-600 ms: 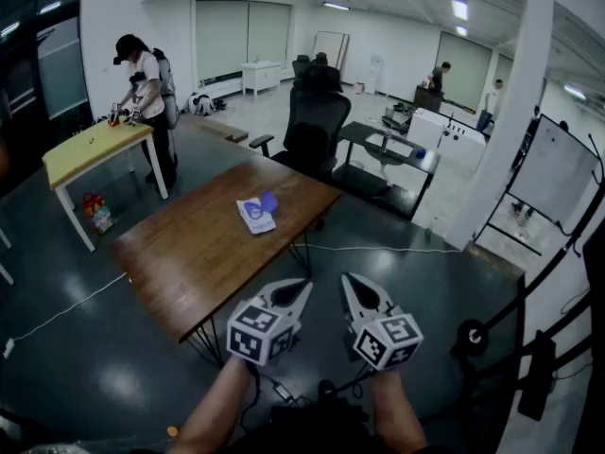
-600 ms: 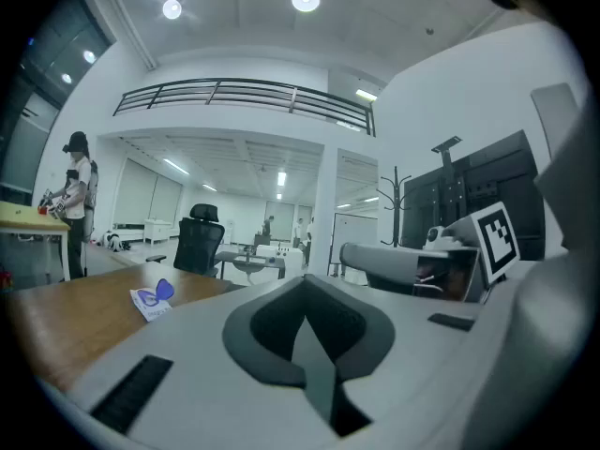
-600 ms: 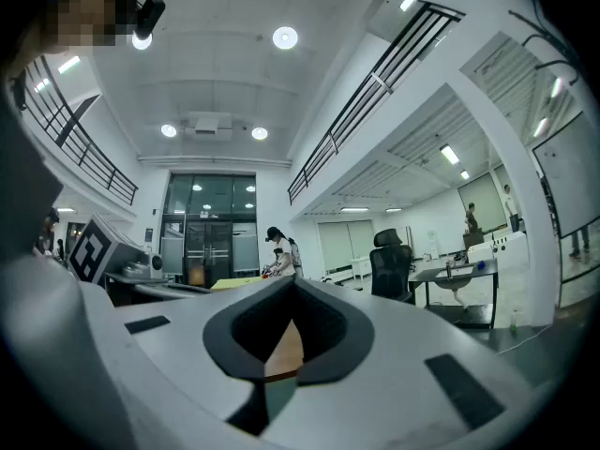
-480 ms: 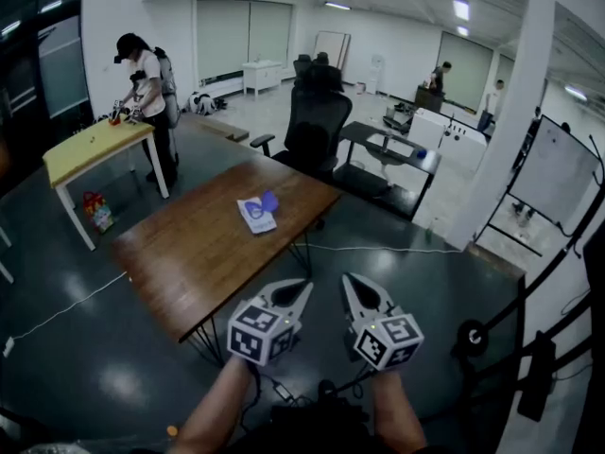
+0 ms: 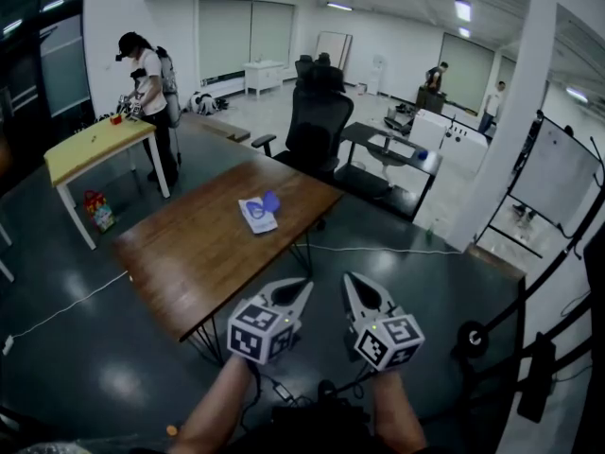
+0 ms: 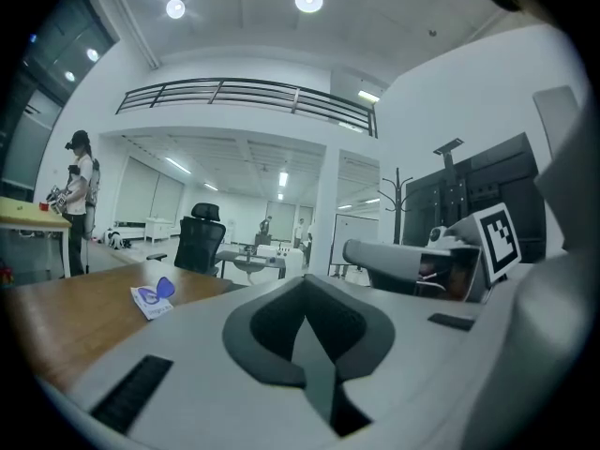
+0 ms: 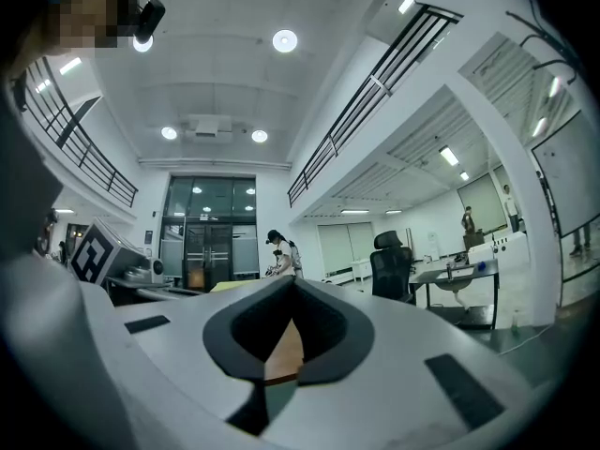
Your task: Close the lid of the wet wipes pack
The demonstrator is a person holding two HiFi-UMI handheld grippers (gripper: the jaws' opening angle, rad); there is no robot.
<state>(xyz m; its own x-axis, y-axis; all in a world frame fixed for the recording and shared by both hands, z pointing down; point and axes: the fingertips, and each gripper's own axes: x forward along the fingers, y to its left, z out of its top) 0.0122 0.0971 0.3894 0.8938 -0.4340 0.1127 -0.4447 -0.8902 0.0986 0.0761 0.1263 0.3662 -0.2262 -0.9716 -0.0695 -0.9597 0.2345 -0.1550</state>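
The long brown wooden table [image 5: 189, 253] fills the middle of the room, with a black high-backed office chair [image 5: 317, 126] drawn up at its far end. Well short of the table's near corner, the person holds both tools out low and level, side by side and pointing at the table, bare forearms [image 5: 213, 410] running up from the bottom edge where they are cut off. The hands are mostly hidden behind the marker cubes [image 5: 257, 332]. The left gripper [image 5: 301, 287] has its jaws brought together at the tips with nothing between them, and the right gripper [image 5: 350, 280] is the same, tips meeting and empty. The small white wet wipes pack [image 5: 256, 214] lies flat toward the table's far end, well apart from both tools, its purple lid [image 5: 269, 200] standing up (its print too small to read).
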